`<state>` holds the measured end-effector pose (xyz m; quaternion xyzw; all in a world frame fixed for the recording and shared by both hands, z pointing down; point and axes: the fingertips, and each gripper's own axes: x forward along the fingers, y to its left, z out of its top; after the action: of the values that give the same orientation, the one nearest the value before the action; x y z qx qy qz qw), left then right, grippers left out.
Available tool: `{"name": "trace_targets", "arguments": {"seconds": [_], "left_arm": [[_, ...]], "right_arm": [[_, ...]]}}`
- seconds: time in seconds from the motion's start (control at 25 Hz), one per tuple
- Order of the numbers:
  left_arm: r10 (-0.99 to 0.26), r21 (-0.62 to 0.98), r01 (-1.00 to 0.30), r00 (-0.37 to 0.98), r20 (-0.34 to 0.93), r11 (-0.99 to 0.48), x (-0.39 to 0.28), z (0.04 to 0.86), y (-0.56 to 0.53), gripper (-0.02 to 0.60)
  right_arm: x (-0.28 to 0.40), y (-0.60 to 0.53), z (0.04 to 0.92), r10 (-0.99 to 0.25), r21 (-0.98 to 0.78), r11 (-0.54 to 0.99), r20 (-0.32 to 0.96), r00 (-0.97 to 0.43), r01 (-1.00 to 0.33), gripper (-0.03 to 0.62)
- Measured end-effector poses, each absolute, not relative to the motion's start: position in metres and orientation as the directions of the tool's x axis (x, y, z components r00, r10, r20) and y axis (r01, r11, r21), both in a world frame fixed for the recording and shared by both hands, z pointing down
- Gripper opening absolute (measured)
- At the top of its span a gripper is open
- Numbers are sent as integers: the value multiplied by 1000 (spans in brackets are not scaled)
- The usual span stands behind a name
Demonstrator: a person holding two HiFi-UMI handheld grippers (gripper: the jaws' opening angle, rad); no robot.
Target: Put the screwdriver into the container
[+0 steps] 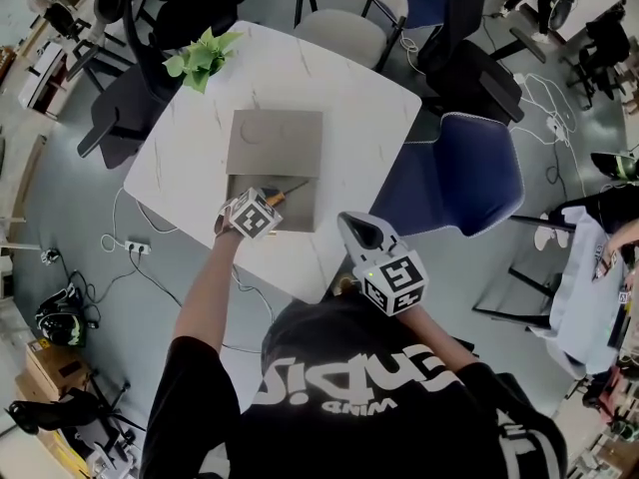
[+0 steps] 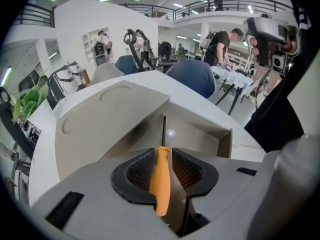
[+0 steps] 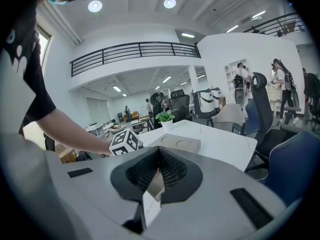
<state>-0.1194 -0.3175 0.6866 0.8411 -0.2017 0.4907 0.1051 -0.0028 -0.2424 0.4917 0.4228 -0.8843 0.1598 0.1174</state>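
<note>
**A:** Where is the screwdriver (image 2: 160,176) held?

**B:** Its orange handle is pinched between the two jaws of the left gripper (image 2: 164,156). The thin dark shaft is pointed straight out ahead of the jaws.

**A:** And where is the container (image 2: 226,141) found?

**B:** It is set on the white table (image 1: 329,98), right in front of the left gripper. Its open part is seen just ahead of the jaws, under the shaft. The lid is laid over the part farther ahead and to the left. Whether the tip touches the bottom cannot be told.

**A:** What is held by the right gripper (image 3: 159,154)?

**B:** Nothing. Its jaws are pressed together. It is seen to the right of the left gripper, near the table's edge and apart from the container.
</note>
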Motion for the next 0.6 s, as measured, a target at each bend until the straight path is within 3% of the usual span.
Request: {"name": "trace_targets", "arguments": {"seconds": [0.12, 0.28, 0.6], "left_arm": [[-279, -41, -473, 444, 852, -880, -121, 675, -317, 110], [-367, -65, -538, 475, 800, -840, -121, 646, -321, 48], [-566, 13, -702, 585, 580, -712, -129, 541, -303, 17]], "right_arm": [[-3, -240, 492, -700, -184, 605, 341, -628, -775, 12], [-4, -238, 492, -685, -185, 625, 335, -647, -758, 12], [-10, -234, 488, -654, -171, 672, 319, -686, -721, 12]]}}
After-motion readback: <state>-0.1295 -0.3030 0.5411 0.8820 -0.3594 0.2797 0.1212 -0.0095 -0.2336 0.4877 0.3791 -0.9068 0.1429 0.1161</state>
